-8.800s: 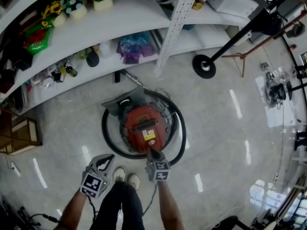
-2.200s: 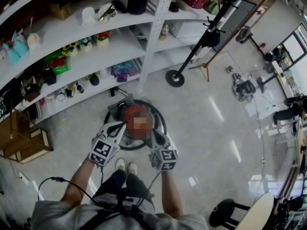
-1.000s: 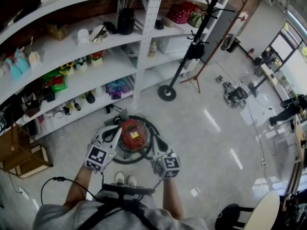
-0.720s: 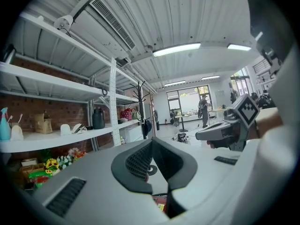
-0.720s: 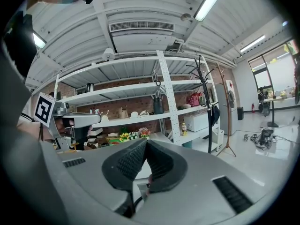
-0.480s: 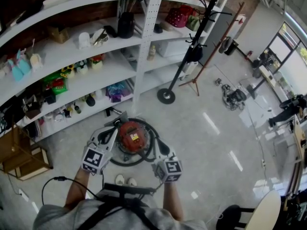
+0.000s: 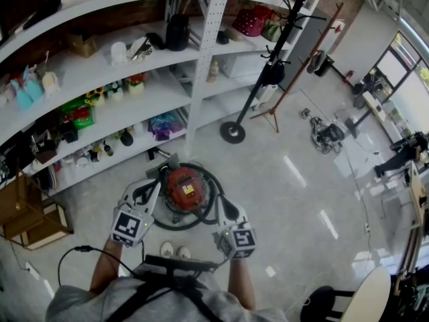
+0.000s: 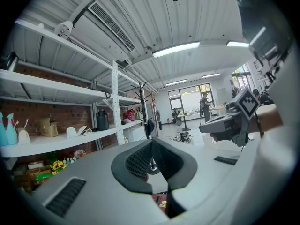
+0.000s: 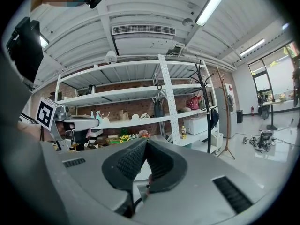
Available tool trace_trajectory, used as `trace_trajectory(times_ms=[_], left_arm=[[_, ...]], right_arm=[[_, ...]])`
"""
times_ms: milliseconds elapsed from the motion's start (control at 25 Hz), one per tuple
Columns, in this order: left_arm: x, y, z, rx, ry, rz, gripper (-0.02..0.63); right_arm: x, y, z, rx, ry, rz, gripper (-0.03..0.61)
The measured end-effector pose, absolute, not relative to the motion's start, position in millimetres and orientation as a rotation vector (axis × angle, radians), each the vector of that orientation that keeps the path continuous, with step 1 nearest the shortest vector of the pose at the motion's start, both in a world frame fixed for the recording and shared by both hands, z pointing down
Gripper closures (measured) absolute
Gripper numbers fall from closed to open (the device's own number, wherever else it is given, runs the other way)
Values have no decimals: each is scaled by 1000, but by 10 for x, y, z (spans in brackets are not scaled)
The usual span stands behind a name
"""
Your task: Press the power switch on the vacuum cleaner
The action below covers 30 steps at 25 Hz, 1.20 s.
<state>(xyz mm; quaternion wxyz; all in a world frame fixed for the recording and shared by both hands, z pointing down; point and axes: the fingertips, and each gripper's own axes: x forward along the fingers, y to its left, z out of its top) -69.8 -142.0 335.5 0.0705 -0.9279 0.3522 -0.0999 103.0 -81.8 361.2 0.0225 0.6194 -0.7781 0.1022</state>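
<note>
The red vacuum cleaner (image 7: pixel 184 186) stands on the floor, ringed by its black hose (image 7: pixel 216 200). In the head view both grippers are held well above it, one on each side. My left gripper (image 7: pixel 158 181) is over the vacuum's left edge and is shut on nothing. My right gripper (image 7: pixel 217 197) is over the hose at the right and is likewise shut on nothing. In the left gripper view the left gripper (image 8: pixel 152 141) points level into the room, with a sliver of the red vacuum (image 8: pixel 161 201) below the pads. The right gripper (image 9: pixel 146 141) faces the shelves.
Curved white shelves (image 7: pixel 100 92) full of small items run behind the vacuum. A black coat stand's round base (image 7: pixel 232 132) sits on the floor to the right. A wooden crate (image 7: pixel 27 217) is at the left and a stool (image 7: pixel 322 302) at the bottom right. The person's shoes (image 7: pixel 173 250) are just behind the vacuum.
8.8 s ago the right gripper's tip was down on the vacuum's top. Since then the person has stood up and both grippers have risen. Over the last half second they drew slightly apart.
</note>
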Motion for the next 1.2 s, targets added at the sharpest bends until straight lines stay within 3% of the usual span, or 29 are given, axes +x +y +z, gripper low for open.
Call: trace_trajectory(times_ms=[1200], left_arm=[[-708,-1473,3223,-2769,1062,-273,607]], right_arm=[[1138,-718,3521,1970,-2391,299,568]])
